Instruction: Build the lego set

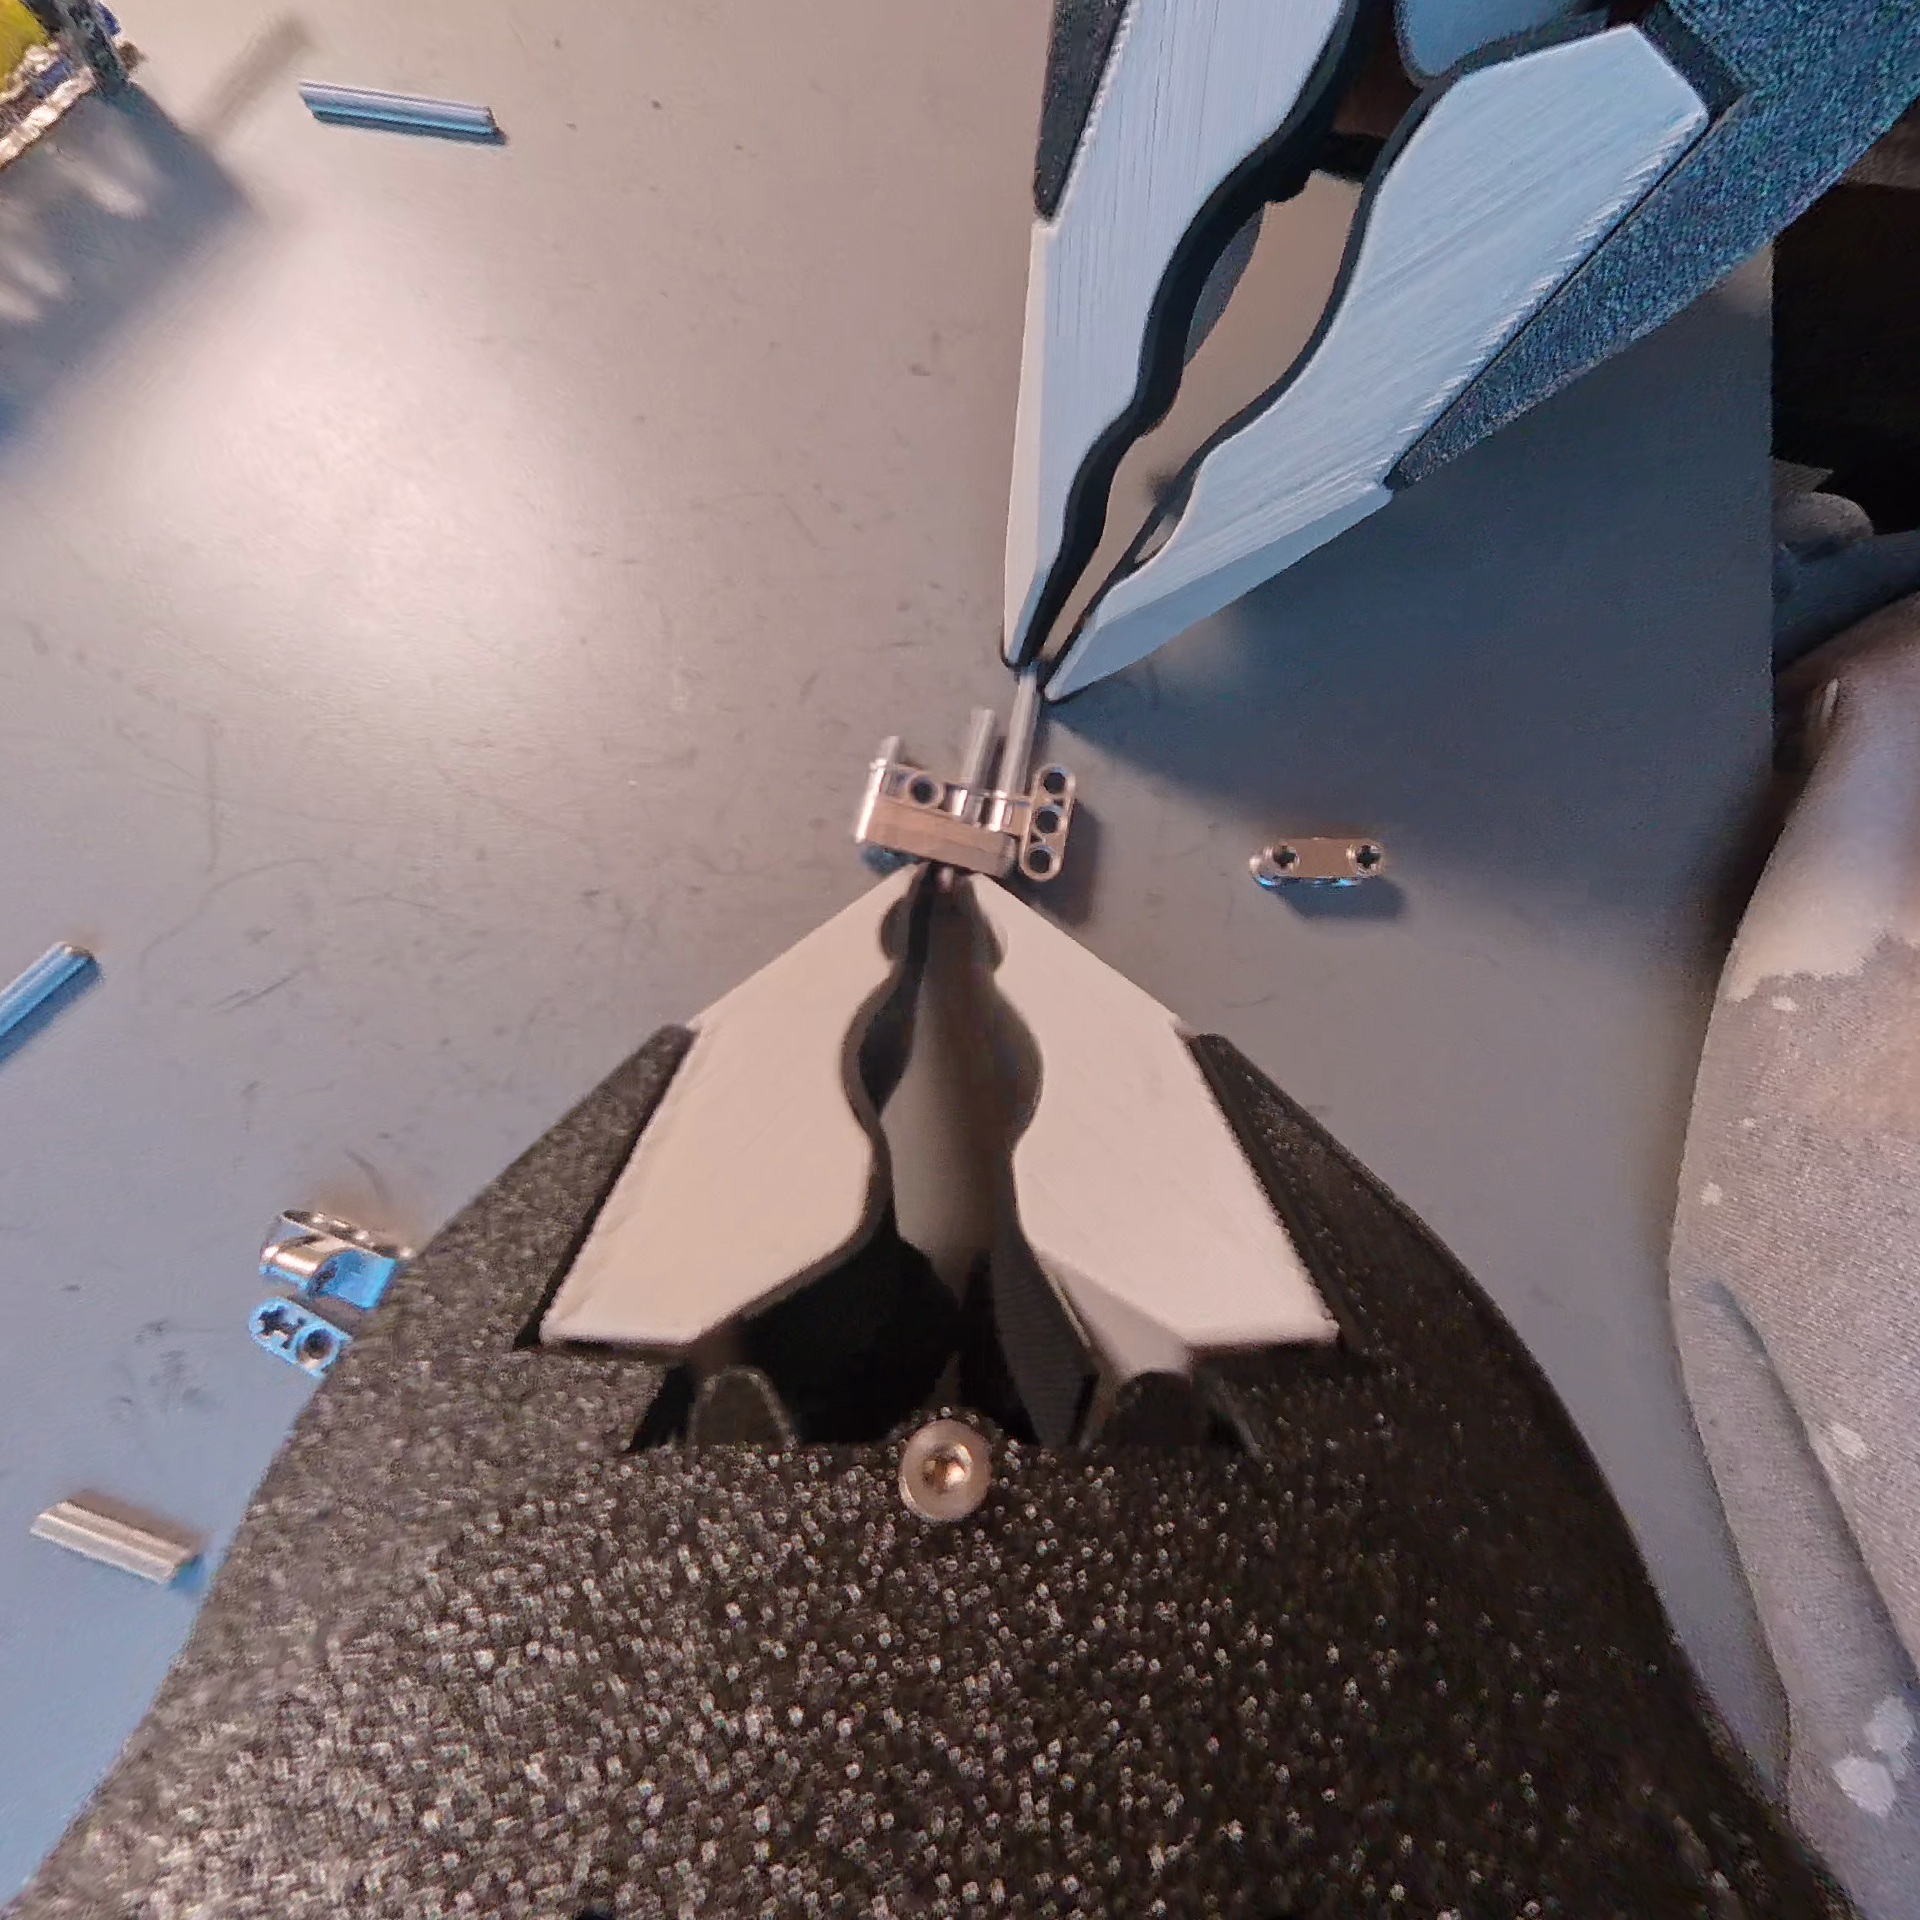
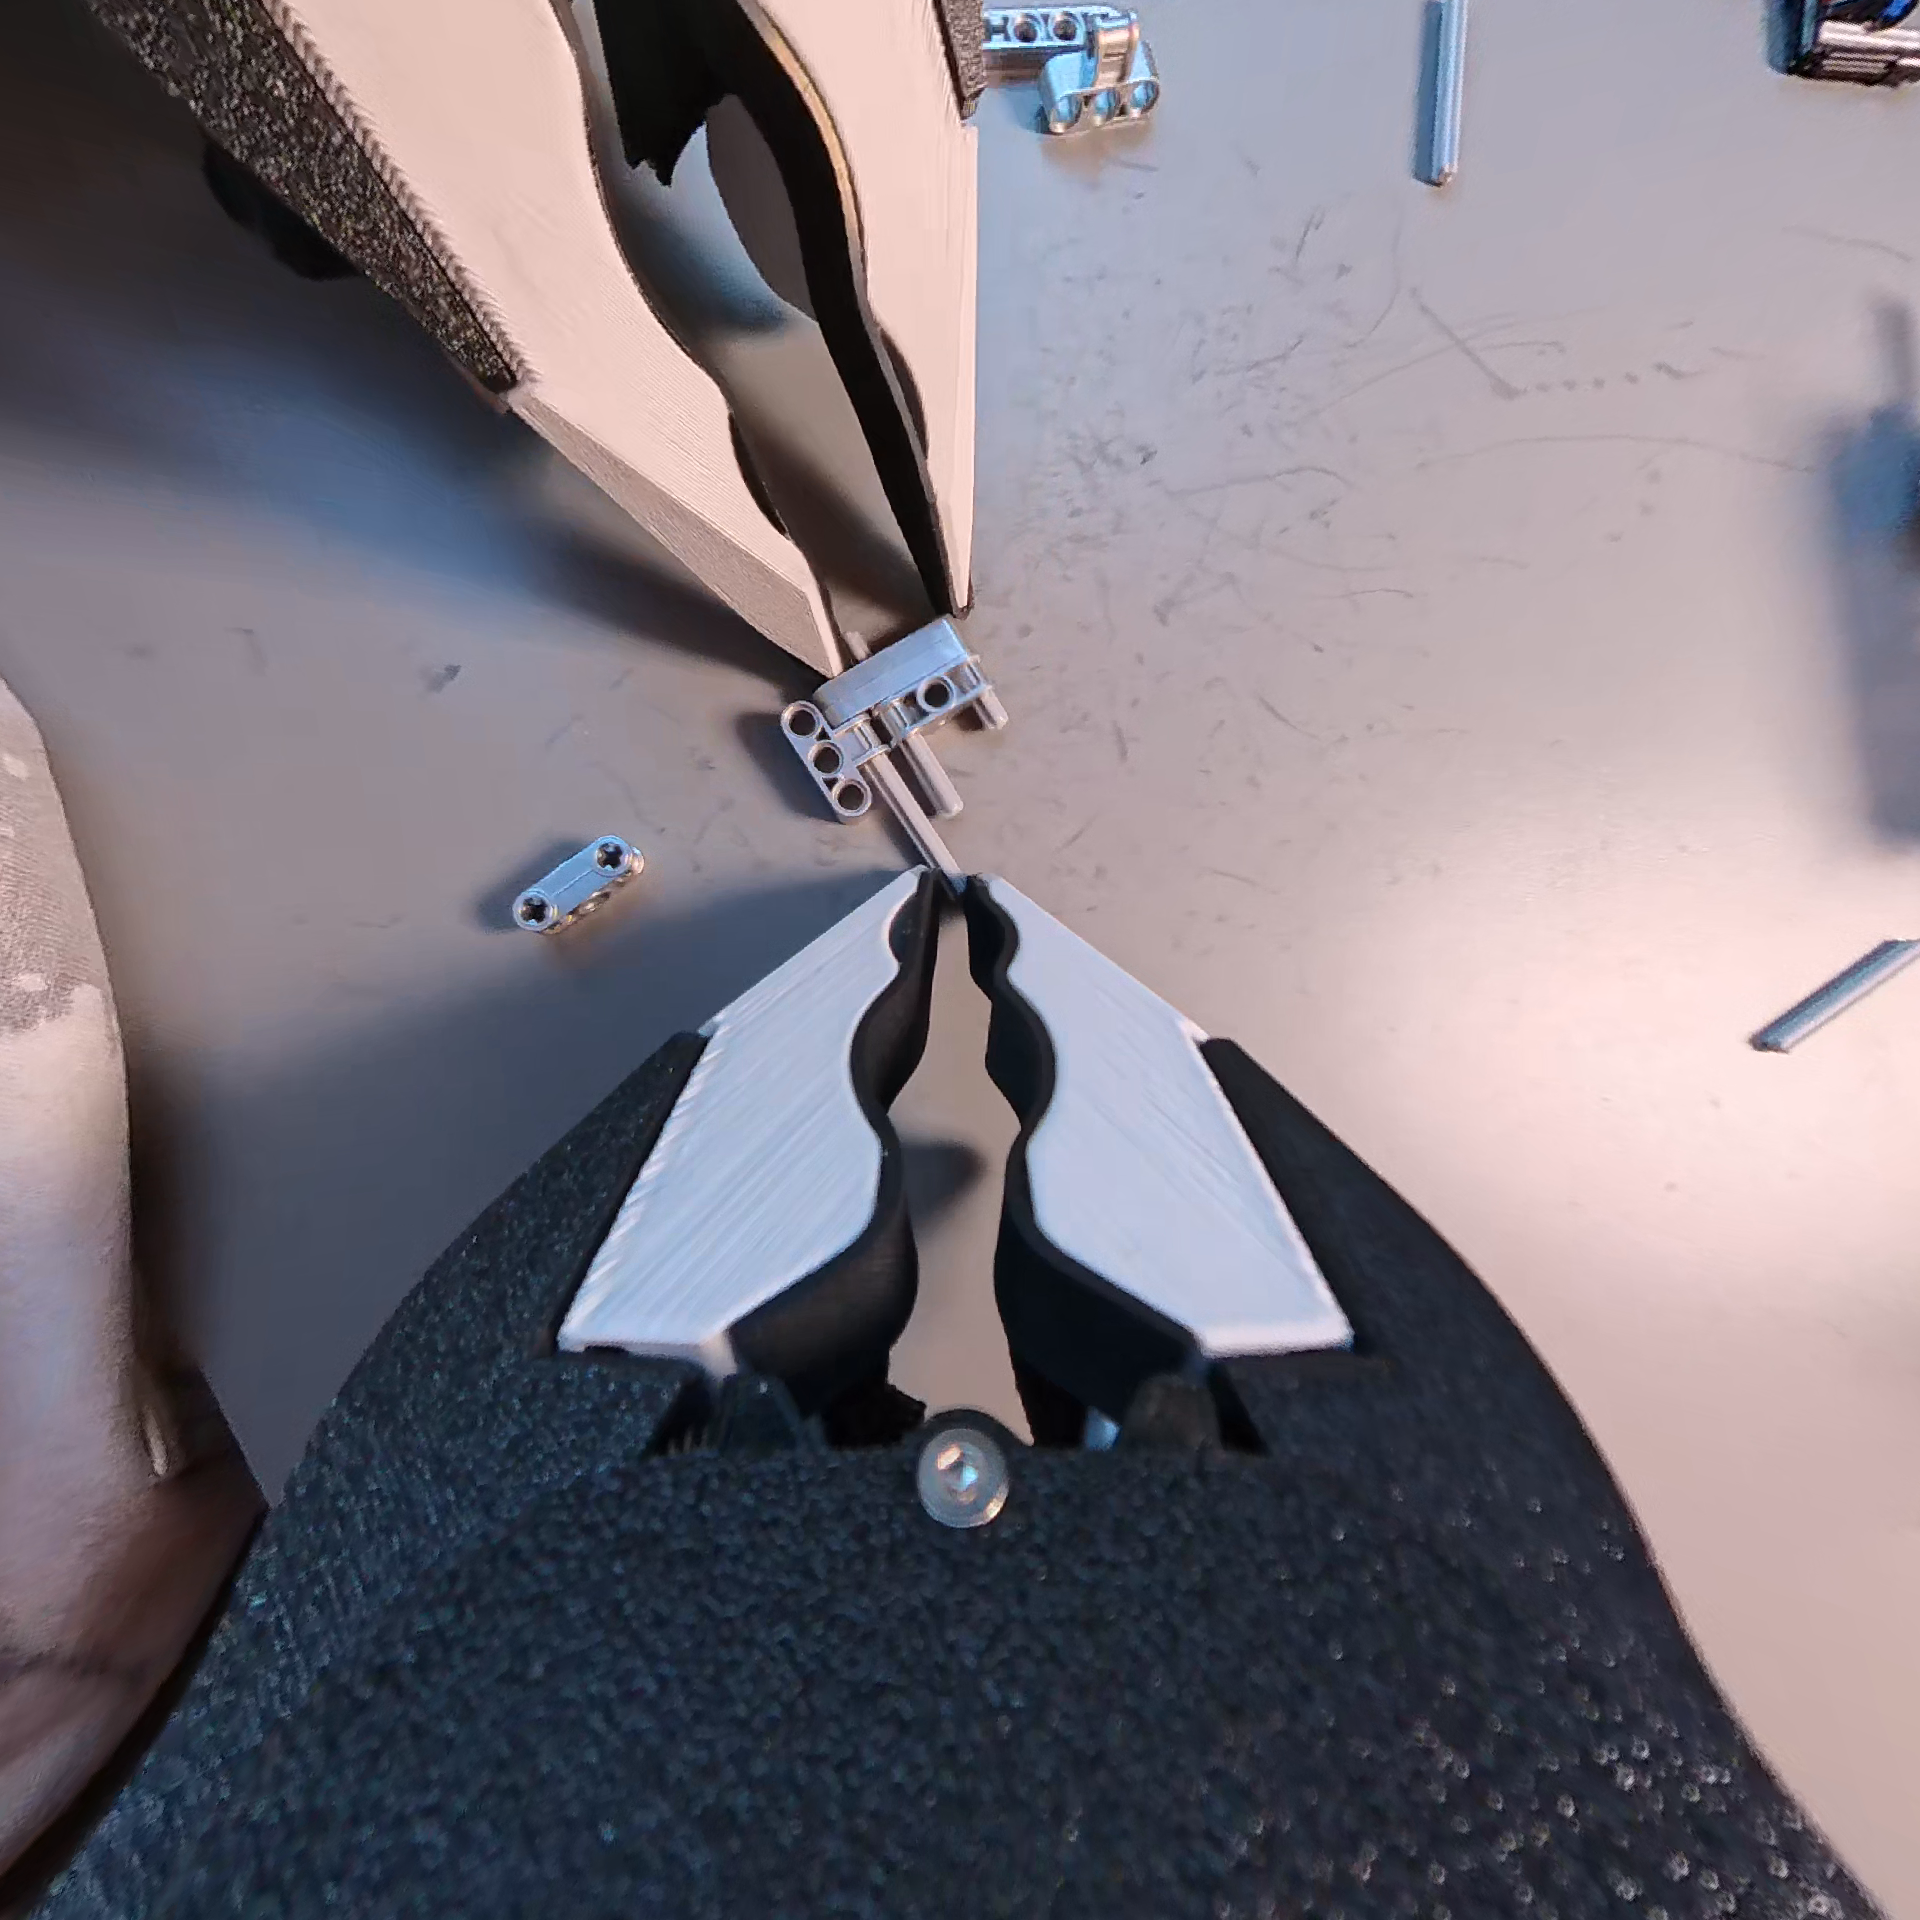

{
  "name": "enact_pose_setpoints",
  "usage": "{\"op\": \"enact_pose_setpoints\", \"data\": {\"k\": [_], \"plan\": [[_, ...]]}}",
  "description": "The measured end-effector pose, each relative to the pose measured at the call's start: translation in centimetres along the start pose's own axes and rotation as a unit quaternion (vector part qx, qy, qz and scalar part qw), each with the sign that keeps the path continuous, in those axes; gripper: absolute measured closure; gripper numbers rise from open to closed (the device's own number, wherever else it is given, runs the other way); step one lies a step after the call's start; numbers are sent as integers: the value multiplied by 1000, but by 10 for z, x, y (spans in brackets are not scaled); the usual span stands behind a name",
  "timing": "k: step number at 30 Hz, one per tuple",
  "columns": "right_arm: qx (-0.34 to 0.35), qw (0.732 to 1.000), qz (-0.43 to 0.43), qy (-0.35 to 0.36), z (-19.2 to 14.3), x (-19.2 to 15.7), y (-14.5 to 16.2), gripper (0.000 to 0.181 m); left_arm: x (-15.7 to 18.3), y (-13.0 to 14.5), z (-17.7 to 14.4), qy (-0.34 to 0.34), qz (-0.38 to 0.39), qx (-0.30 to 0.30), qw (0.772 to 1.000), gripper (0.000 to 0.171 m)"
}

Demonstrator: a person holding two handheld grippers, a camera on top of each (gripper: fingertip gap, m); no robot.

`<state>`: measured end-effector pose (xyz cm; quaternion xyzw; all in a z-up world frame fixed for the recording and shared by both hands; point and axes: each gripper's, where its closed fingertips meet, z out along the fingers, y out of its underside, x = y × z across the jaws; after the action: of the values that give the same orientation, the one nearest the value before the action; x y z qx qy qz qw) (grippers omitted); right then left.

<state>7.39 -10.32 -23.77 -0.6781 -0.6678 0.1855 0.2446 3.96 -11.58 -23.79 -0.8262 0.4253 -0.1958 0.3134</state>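
Note:
A small grey assembly of holed plastic beams and pins (image 1: 961, 805) sits between the two grippers just above the dark table; it also shows in the right wrist view (image 2: 894, 717). My left gripper (image 1: 945, 878) is shut on the near end of the assembly. My right gripper (image 2: 948, 881) is shut on a thin grey axle (image 2: 920, 831) that sticks out of the assembly. In the left wrist view the right gripper (image 1: 1034, 670) comes in from the upper right, holding the axle (image 1: 1020, 727). In the right wrist view the left gripper (image 2: 904, 629) comes in from the upper left.
A short grey two-hole connector (image 1: 1317, 862) lies right of the assembly, also in the right wrist view (image 2: 578, 899). Loose axles (image 1: 400, 109) and small connectors (image 1: 322, 1262) lie at the left. Grey cloth (image 1: 1829, 1143) borders the table (image 1: 520, 520) at the right. More parts (image 2: 1091, 62) lie far off. Some 5 centimeters of space lies between my two pairs of fingers.

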Motion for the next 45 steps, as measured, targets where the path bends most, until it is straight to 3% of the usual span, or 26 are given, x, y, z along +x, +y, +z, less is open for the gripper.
{"op": "enact_pose_setpoints", "data": {"k": [2, 4, 5, 8, 14, 17, 26, 29, 32, 36, 40, 42, 45], "plan": [[4, 1000, 3, -8, 0, -6, -2, 181, 0, -1, 1, -16, 7, 7, 1000, 169], [62, 991, 32, -112, 12, -56, -27, 181, 10, -8, 9, 3, 12, 16, 1000, 171], [67, 993, 0, -100, 18, -66, -36, 181, 14, -10, 12, 4, 25, 7, 1000, 171], [61, 997, 8, -39, 16, -39, -31, 181, 1, -5, 6, -1, 20, -3, 1000, 171], [83, 996, 28, -5, -8, -22, -12, 181, -22, -5, -10, 8, -17, 31, 999, 171], [161, 985, 56, -8, -34, -10, -26, 181, -30, -8, -20, 11, -33, 60, 998, 171], [216, 969, 109, 53, -103, 43, -15, 162, -26, -20, -33, 21, -13, 105, 994, 156], [173, 978, 115, 22, -113, 33, 6, 157, -20, -19, -32, 34, -4, 105, 994, 152], [51, 993, 98, -35, -102, -7, 48, 146, -6, -17, -28, 60, 22, 97, 993, 150], [-41, 996, 70, -34, -87, -39, 83, 134, 16, -12, -17, 91, 60, 75, 991, 149], [-61, 996, 63, -4, -72, -32, 92, 151, 28, -10, -8, 101, 85, 55, 990, 146], [-53, 998, 39, -9, -66, -30, 85, 163, 30, -9, -4, 95, 94, 46, 990, 146], [-52, 998, -11, -20, -54, -23, 70, 165, 33, -7, 0, 93, 104, 37, 989, 148]]}}
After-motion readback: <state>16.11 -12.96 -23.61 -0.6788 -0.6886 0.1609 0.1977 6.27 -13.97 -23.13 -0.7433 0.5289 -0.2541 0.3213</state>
